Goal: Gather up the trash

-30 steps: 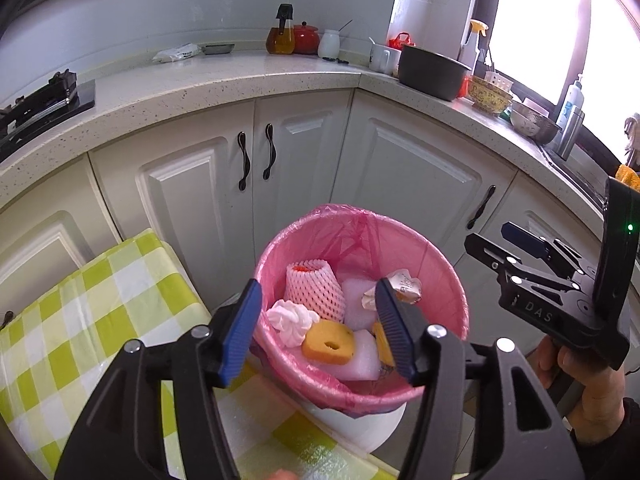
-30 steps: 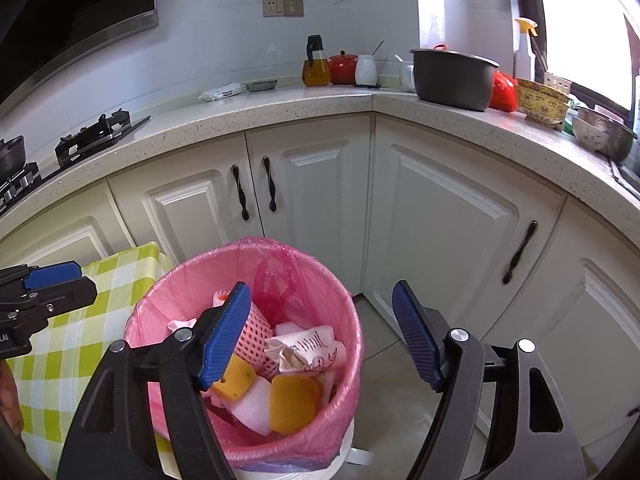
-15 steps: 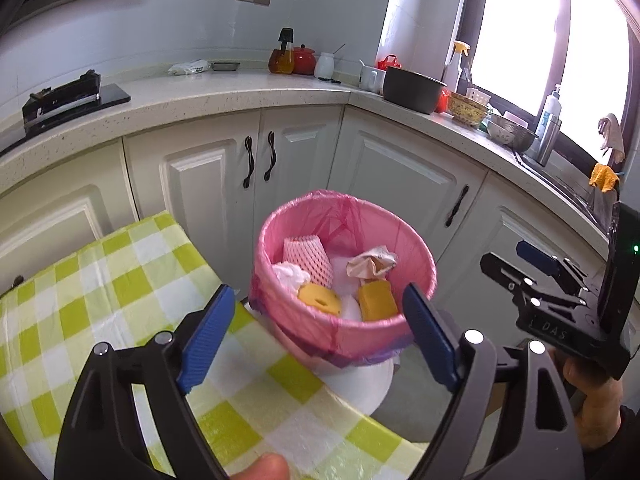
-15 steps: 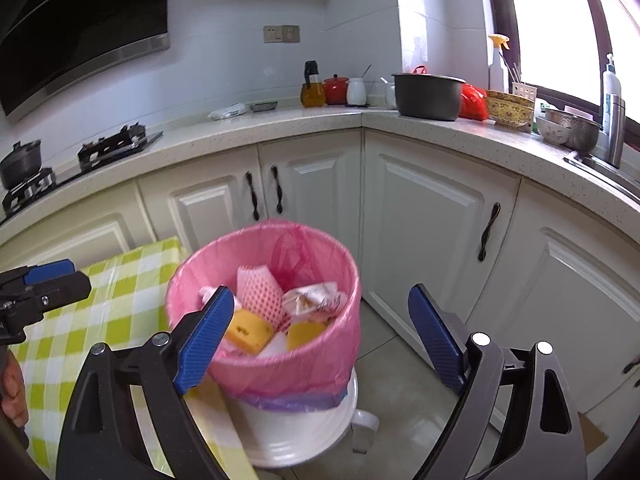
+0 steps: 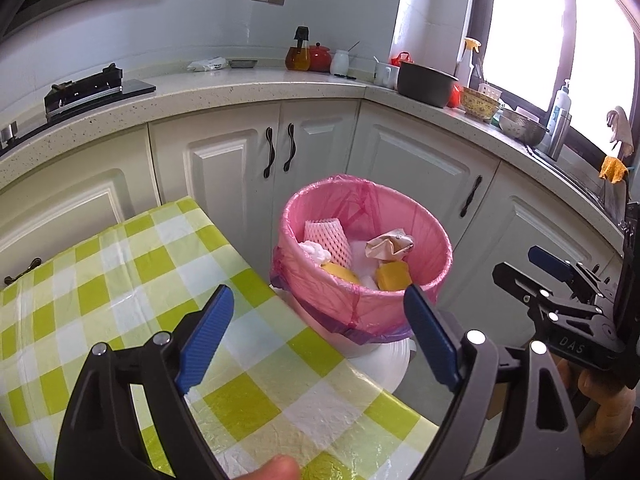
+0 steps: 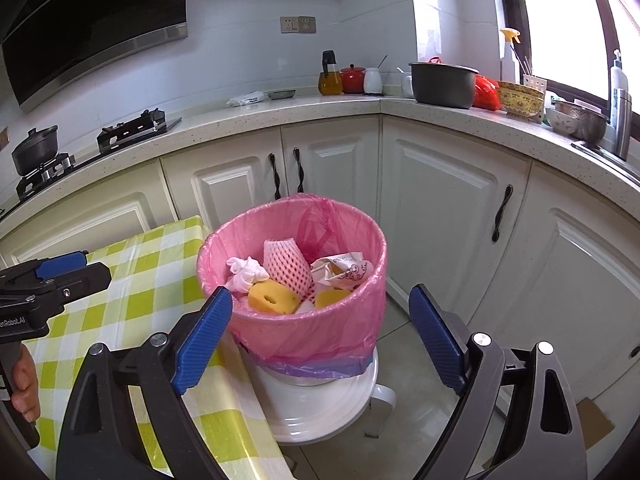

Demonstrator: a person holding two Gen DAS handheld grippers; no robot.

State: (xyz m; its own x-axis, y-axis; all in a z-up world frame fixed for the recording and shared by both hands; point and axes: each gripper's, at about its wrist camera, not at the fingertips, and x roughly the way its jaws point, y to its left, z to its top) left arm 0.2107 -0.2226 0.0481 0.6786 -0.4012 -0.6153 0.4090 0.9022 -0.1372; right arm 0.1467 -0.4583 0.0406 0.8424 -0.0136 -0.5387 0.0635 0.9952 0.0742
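A bin lined with a pink bag (image 5: 416, 224) (image 6: 352, 320) stands on a white stool beside the table. Inside lie a pink foam fruit net (image 5: 328, 240) (image 6: 286, 266), yellow sponges (image 5: 394, 274) (image 6: 272, 300), a white tissue (image 6: 244, 272) and crumpled paper (image 5: 388, 245) (image 6: 344, 270). My left gripper (image 5: 318, 332) is open and empty, above the table edge, short of the bin. My right gripper (image 6: 320, 332) is open and empty, in front of the bin. Each gripper shows in the other's view: the right one (image 5: 560, 292), the left one (image 6: 48, 280).
A table with a green and white checked cloth (image 5: 120, 288) (image 6: 132, 280) lies left of the bin. White cabinets (image 6: 440, 200) and a countertop with a stove (image 6: 136, 126), a pot (image 6: 442, 84), bottles and bowls curve behind. Tiled floor (image 6: 400, 400) lies right of the stool.
Both grippers have pulled back and up from the bin, which now looks smaller and farther. The left jaws, narrower over the bin a second ago, have opened wide.
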